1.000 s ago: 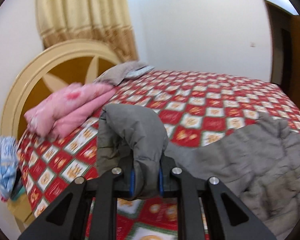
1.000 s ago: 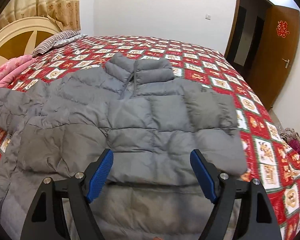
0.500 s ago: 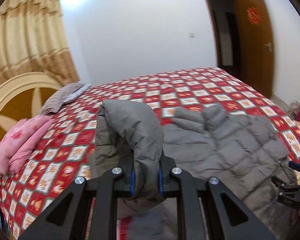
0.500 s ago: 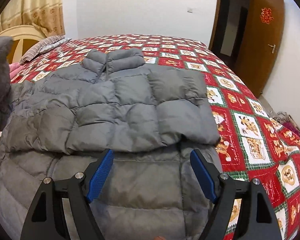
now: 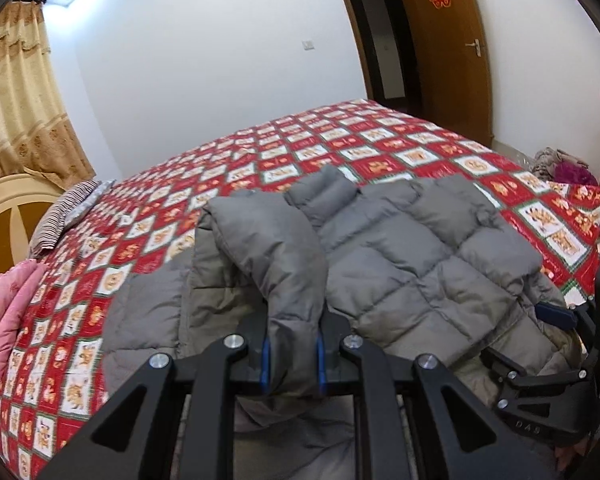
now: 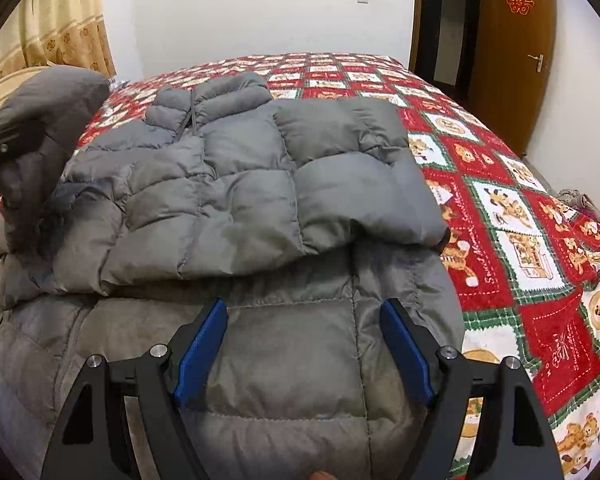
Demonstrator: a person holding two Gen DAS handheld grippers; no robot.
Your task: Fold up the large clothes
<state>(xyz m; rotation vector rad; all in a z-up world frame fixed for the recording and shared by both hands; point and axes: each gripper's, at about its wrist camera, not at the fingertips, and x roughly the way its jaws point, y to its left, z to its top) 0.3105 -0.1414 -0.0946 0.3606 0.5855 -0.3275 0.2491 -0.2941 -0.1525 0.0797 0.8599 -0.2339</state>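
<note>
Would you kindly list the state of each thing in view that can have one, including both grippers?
left gripper: shut on the jacket sleeve.
jacket sleeve: lifted, pinched near its end.
right gripper: open, empty, above the jacket's lower part.
grey puffer jacket: lying on the bed, other sleeve already folded across its front.
door: open.
curtain: drawn.

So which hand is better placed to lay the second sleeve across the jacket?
Left. Its tongs are shut on the grey sleeve, lifted beside the jacket. The right tongs are open over the hem, holding nothing.
</note>
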